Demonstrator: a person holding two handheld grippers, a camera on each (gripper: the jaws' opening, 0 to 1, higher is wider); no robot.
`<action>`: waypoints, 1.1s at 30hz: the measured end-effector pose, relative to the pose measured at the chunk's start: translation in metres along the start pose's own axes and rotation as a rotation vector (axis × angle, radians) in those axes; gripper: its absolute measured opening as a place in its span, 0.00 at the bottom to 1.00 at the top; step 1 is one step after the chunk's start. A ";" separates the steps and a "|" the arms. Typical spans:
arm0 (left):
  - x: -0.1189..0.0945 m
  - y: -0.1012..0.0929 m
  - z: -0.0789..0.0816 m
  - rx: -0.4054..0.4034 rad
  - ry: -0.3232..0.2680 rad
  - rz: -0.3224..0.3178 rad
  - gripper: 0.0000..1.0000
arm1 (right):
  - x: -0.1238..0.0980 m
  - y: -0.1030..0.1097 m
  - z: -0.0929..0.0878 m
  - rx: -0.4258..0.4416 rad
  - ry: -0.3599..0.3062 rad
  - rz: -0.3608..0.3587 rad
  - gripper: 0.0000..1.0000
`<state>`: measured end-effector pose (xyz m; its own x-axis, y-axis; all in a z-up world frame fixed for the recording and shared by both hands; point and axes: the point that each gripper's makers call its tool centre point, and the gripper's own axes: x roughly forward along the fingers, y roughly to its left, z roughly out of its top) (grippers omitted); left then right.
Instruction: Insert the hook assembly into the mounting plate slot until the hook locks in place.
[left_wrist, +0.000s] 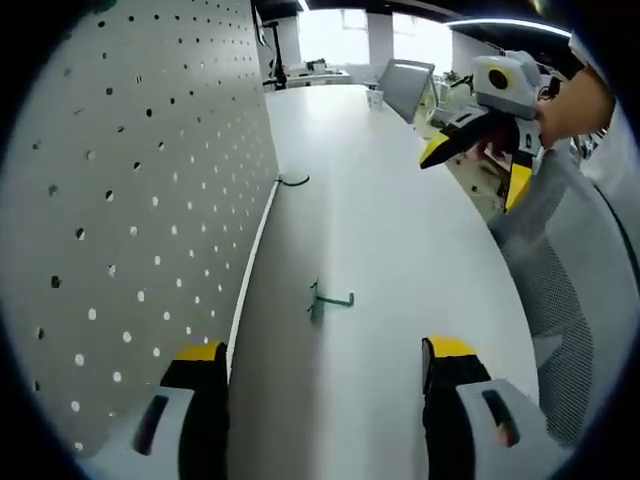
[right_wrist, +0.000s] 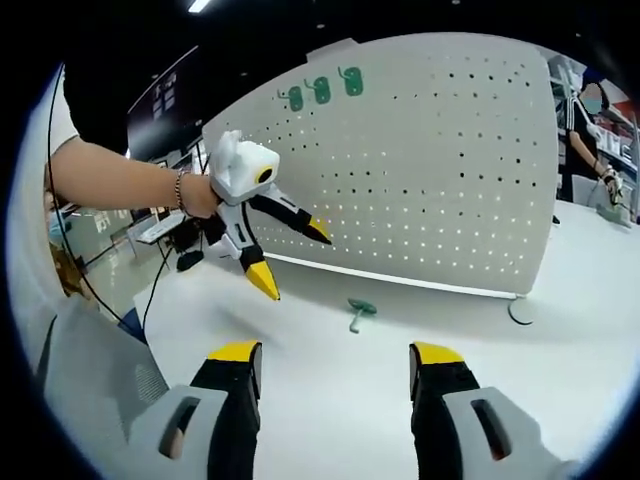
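Hook assembly, small and green, lies on the white table near the foot of the upright pegboard mounting plate, apart from both tools. The left gripper hangs above the table with its yellow-tipped jaws spread wide and nothing between them. The right gripper is likewise parted and empty, held in the air over the table's far edge (a person's hand grips the left tool). Three green hooks already sit high on the plate, and another curved piece lies by its base.
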<state>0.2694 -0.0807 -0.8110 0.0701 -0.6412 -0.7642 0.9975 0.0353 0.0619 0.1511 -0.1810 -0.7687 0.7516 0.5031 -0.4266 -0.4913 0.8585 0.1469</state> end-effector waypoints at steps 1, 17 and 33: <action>0.001 0.001 0.001 0.004 0.004 -0.003 0.82 | 0.000 0.000 0.000 -0.002 0.002 0.002 0.58; 0.021 0.010 0.004 0.078 0.055 -0.047 0.79 | -0.006 -0.004 -0.004 -0.006 0.017 -0.005 0.58; 0.050 0.004 0.002 0.111 0.115 -0.098 0.76 | -0.006 -0.004 -0.010 -0.010 0.042 0.009 0.59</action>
<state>0.2765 -0.1146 -0.8478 -0.0198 -0.5455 -0.8378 0.9925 -0.1119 0.0494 0.1448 -0.1882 -0.7756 0.7283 0.5059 -0.4622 -0.5023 0.8529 0.1423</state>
